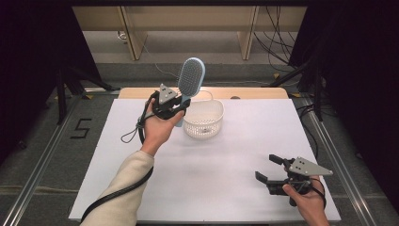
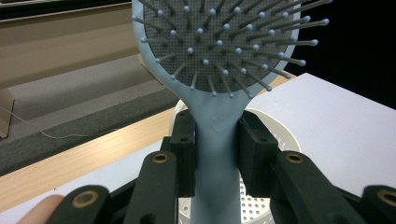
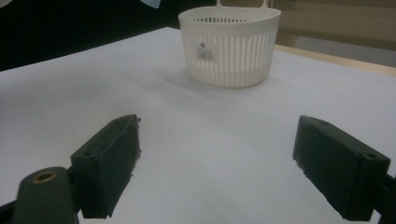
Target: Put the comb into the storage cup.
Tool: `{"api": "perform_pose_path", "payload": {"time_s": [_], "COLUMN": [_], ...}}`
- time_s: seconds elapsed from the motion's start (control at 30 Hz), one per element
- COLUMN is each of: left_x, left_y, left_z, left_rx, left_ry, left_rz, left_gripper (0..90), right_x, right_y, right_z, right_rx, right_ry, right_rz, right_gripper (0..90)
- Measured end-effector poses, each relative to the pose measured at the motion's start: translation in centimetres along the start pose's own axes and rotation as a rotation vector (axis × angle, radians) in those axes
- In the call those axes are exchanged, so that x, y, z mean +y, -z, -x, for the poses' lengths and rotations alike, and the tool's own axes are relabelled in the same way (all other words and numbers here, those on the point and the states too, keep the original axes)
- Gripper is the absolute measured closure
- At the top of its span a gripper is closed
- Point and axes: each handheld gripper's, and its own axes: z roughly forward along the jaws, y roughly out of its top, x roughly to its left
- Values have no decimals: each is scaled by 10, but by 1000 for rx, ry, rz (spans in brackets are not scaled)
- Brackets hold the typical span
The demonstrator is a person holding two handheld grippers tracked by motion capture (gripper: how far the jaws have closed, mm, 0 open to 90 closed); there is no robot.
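Table (image 1: 226,160) space lies open across the white top, bare from the basket (image 1: 203,118) to the near edge and out to both sides; a strip of wood shows along the far edge. The white slotted basket stands upright near the far middle, well clear of every edge, and its inside is mostly hidden, a perforated floor showing in the left gripper view. The left gripper (image 1: 170,107) hangs just beside the basket's left rim, above the table, its fingers (image 2: 184,154) clenched on the neck of a pale blue brush (image 1: 190,77). The brush stands upright, bristled head above the fingers, handle running down between them. The right gripper (image 1: 270,168) sits low at the near right corner, fingers (image 3: 109,163) spread wide and released, nothing between them, well apart from the basket.
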Motion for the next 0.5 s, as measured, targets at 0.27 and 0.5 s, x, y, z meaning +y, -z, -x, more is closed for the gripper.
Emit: {"api": "perform_pose_path", "payload": {"time_s": [0.27,0.5], "left_x": [1,4], "left_y": [-1,-2], "left_z": [0,0], "left_rx": [-2,-3], "left_ry": [2,5], "left_rz": [2,7], "left_gripper": [698,698], "right_x": [0,0], "right_y": [0,0], "right_z": [0,0], "right_rx": [1,0], "right_ry": [1,1], "right_rz": [0,0], "right_gripper": [155,155]}}
